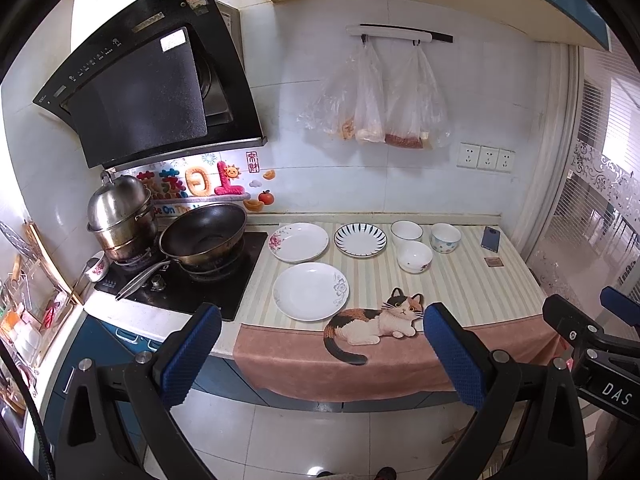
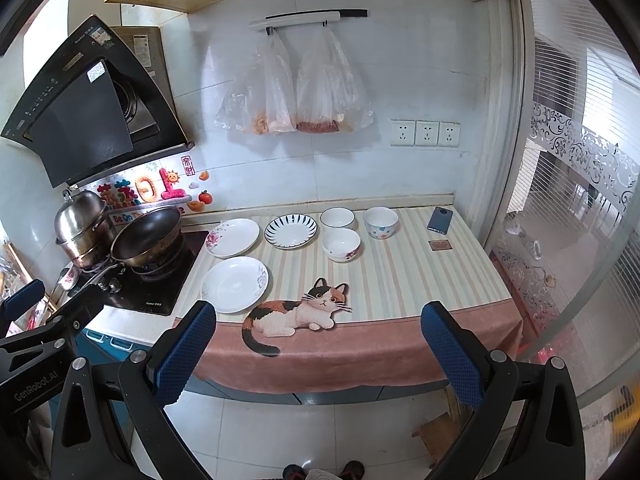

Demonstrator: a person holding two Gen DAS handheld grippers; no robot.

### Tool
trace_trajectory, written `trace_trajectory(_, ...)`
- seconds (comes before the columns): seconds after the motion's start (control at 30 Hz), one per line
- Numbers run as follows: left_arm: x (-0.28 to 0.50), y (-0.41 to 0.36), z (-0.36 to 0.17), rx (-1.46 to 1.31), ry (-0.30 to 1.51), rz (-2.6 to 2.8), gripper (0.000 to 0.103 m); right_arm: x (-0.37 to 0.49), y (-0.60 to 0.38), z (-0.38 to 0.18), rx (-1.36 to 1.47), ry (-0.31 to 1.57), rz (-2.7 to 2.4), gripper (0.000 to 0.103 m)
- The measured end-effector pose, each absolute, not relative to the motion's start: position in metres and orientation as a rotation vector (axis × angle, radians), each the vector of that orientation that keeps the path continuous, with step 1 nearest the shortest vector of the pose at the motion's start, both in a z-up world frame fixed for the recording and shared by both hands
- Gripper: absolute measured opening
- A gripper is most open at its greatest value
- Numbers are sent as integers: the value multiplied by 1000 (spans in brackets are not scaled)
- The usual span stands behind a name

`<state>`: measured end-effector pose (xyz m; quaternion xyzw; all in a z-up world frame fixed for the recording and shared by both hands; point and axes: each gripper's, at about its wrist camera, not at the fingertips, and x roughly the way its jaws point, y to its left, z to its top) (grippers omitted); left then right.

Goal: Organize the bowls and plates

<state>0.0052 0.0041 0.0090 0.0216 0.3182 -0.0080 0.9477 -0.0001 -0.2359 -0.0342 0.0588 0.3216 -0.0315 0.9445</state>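
both grippers hang in front of the counter, off its near edge and over the tiled floor, touching nothing. the left gripper point(image 1: 320, 348) has its blue-padded fingers spread wide with nothing between them; the right gripper point(image 2: 318, 346) is spread just as wide and equally empty.

on the striped cat mat point(image 2: 420, 280) sit three plates and three bowls. a plain white plate point(image 1: 311, 291) with a grey flower on its rim lies nearest, just left of the printed cat. behind it, far and slightly left, is a pink-flowered plate point(image 1: 298, 242) whose left rim reaches the edge of the black stove point(image 1: 192, 284). to its right, apart from it, sits a blue-striped plate point(image 1: 360, 240).

further right are the bowls — a blue-rimmed bowl point(image 1: 406, 232) at the far side, a white bowl with a floral base point(image 1: 415, 256) just in front of it and seemingly touching it, and a dotted bowl point(image 1: 445, 237) to the right, standing apart. all are upright.

a phone point(image 1: 492, 238) lies at the far right of the mat, a small brown card point(image 1: 493, 262) nearer. a wok point(image 1: 204, 236) and a steel steamer pot point(image 1: 120, 216) are on the stove.
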Motion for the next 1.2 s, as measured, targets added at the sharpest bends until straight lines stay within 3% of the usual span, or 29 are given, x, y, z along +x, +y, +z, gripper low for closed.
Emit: trace_trajectory(1.2,10,10,10,37,630,11,103,15,-227,-33,115,643,-54,103)
